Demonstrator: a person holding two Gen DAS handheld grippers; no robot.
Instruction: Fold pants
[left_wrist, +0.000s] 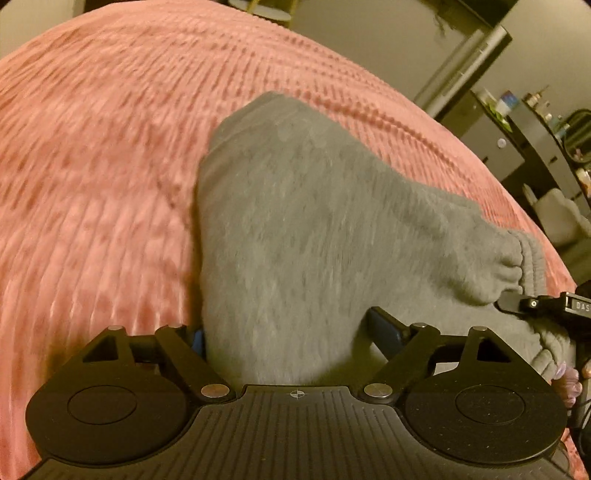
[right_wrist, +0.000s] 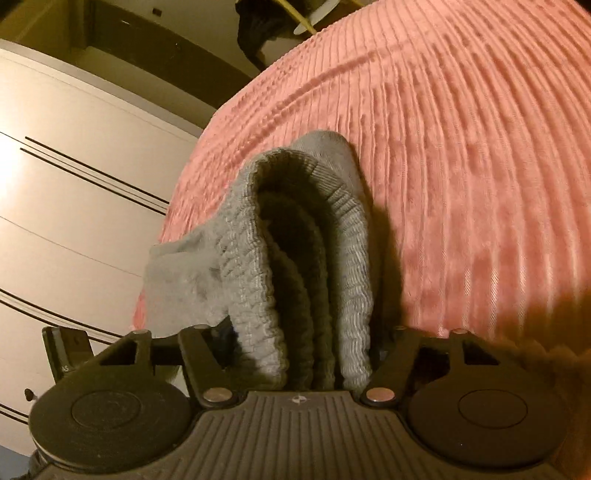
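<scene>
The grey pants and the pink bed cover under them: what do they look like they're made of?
The grey pants look like soft fleece or sweatshirt knit: matte, slightly fuzzy, with a thick ribbed elastic waistband bunched in folds. The pink bed cover looks like a plush ribbed or corduroy-like fabric: raised parallel ridges with a faint sheen. Blur leaves the exact fibres open.

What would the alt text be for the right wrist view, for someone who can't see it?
Folded grey sweatpants, ribbed waistband layers toward the camera, sit between the jaws of the right gripper on a pink ribbed bedspread. A pale wardrobe stands at left.
</scene>
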